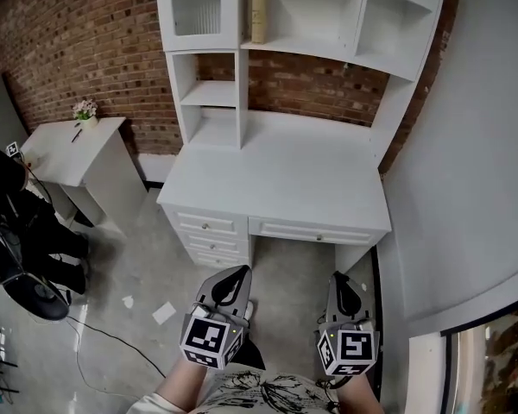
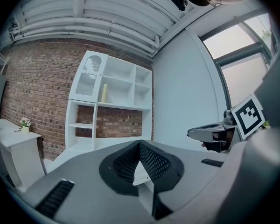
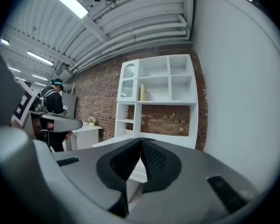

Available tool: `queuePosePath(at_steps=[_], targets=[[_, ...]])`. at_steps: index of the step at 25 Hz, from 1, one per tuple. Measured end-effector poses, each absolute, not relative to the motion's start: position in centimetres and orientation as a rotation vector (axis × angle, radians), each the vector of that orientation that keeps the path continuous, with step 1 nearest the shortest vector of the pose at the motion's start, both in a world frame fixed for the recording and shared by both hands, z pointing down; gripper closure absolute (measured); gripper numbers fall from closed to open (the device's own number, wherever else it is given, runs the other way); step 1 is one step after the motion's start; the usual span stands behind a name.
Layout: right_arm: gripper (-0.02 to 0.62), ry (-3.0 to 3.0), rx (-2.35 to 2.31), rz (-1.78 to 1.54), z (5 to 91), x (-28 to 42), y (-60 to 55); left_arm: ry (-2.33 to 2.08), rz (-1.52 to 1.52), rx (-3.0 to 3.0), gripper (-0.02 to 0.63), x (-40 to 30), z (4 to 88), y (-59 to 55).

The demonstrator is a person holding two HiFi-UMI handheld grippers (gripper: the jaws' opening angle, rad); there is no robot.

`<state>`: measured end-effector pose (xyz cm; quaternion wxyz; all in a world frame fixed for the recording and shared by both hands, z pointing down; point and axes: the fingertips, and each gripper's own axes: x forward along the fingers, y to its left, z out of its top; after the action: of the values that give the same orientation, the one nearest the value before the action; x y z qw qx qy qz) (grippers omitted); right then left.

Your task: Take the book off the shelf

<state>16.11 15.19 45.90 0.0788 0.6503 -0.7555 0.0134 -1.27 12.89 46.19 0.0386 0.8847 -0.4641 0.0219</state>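
- We stand before the white desk point(image 1: 276, 188), back from its drawers, and by our reading the task has not begun
- The book point(image 1: 258, 14) stands upright in the shelf unit point(image 1: 214, 93) that rises from the back of the desk, in the upper middle compartment and close against that compartment's left wall
- It stands alone there, so we take the wall to be what props it
- Our left gripper point(image 1: 240, 272) hangs low in front of the desk; its own view shows the two ribbed pads pressed together at the tip with nothing between them
- Our right gripper point(image 1: 339, 277) is just beside it, also in front of the desk, its jaws likewise closed on nothing
- We judge both are carried closed and near the body because this is only the approach: the book is well apart from either gripper and high above the desk top
- The next move, as we see it, calls for stepping up to the desk, raising one gripper to that compartment and spreading its jaws to take the spine
- The book is tall and slim with open space on its right, so a nudge could tip it over sideways
- Left of the desk are a side table point(image 1: 73, 149) with a flower pot point(image 1: 85, 112) and, farther left, a person in black point(image 3: 53, 104), all clear of our reach
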Motion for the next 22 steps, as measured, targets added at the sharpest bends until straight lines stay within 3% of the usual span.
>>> queuePosePath(at_steps=[8,14,22], targets=[[0.588,-2.228,1.998,0.030,43.2,14.0,-1.3,-1.360,0.076,2.751,0.594,-3.4,44.4,-3.8],[0.588,-2.191,2.052,0.017,41.3,12.3,-14.2,-1.290,-0.121,2.824,0.594,-5.8,40.8,-16.8],[0.588,-2.247,2.054,0.024,39.3,10.2,-24.8,-1.379,0.025,2.854,0.594,-7.3,40.2,-27.1]])
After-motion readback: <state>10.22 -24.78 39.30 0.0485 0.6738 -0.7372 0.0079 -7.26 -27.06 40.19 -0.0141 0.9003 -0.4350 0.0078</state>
